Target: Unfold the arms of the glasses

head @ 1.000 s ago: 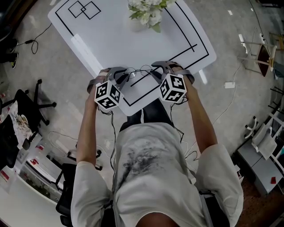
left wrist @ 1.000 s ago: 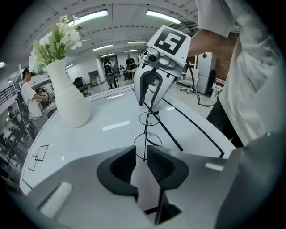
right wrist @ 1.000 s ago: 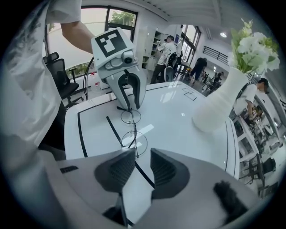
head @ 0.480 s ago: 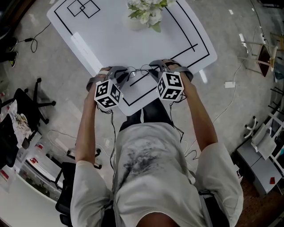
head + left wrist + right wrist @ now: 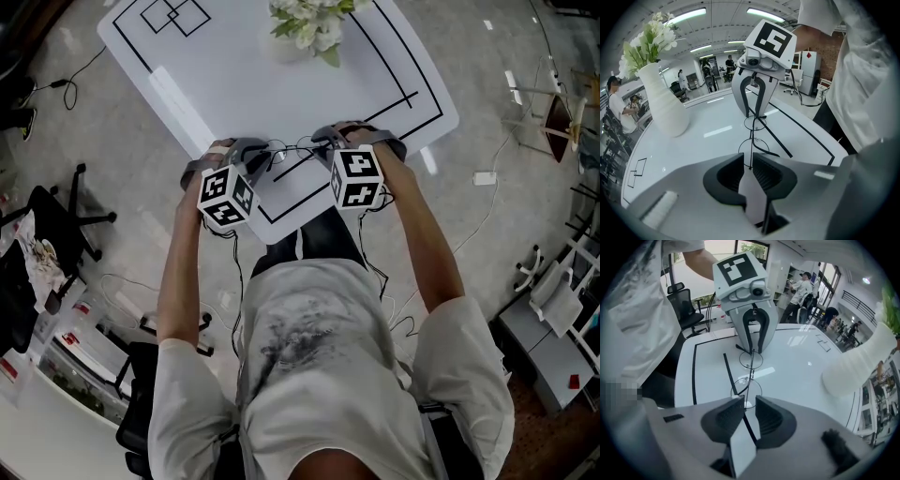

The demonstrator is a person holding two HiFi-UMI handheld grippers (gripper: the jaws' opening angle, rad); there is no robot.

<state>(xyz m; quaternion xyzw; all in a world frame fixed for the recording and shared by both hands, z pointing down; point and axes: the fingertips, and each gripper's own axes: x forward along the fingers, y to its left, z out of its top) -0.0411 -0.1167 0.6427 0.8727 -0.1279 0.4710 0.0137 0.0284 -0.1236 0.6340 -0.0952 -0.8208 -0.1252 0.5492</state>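
One left hand-held gripper (image 5: 748,164) pinches the glasses (image 5: 752,133)

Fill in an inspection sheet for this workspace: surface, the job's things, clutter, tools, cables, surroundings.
Surface: white table with black marked lines.
Job's things: thin wire-framed glasses, spanning between the two tools near the table's near edge.
Clutter: white vase of flowers at the far side.
Tools: left tool, jaws a narrow gap apart round one end of the glasses, grip uncertain; right tool, jaws have just been closing round the other end, pads not yet pressing.
Cables: floor cable left of the table; thin leads hang from both tools.
Surroundings: black office chair on a grey floor; people far off.
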